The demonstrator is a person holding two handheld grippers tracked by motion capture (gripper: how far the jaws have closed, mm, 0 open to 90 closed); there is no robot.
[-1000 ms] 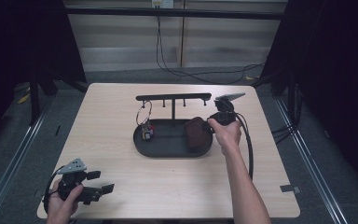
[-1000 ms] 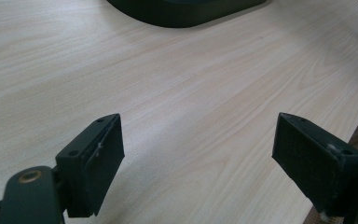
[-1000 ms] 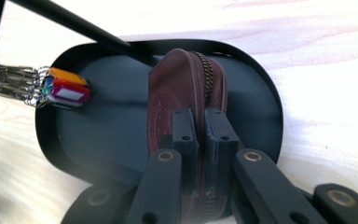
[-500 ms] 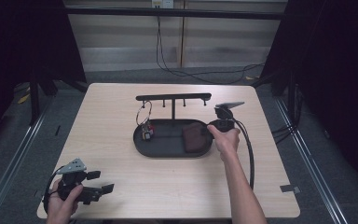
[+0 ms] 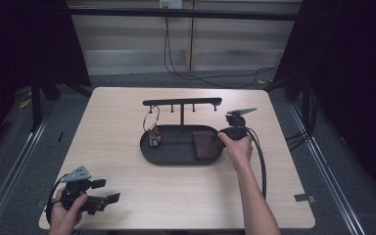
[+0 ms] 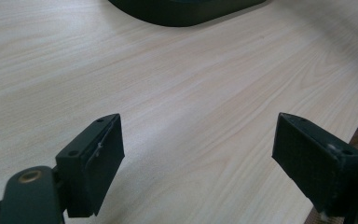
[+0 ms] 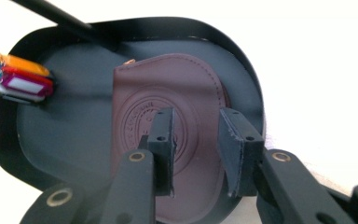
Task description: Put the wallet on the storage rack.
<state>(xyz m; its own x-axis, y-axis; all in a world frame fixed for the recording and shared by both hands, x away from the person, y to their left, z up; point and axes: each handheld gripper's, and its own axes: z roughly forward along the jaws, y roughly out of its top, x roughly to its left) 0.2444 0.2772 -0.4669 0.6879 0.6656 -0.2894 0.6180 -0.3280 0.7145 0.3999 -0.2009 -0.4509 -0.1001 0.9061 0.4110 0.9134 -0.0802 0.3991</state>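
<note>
i've just set the brown pouch [image 7: 168, 135] in the tray [image 7: 9, 144]; right gripper [image 7: 196, 140] jaws have just been opening, nothing clamped, left gripper [image 6: 198, 168] released; next i lift away.

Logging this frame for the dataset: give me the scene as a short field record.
surface: wooden table
tray: black oval tray with a hook rack above it
pouch: brown leather pouch lying flat at the tray's right end
keys: key ring with coloured tags, hung from the rack at the tray's left end
right claw: over the pouch, jaws just opening, gap between them, nothing gripped
left claw: jaws wide apart over bare table, near the front left corner
stage: pouch set in tray, released
</note>
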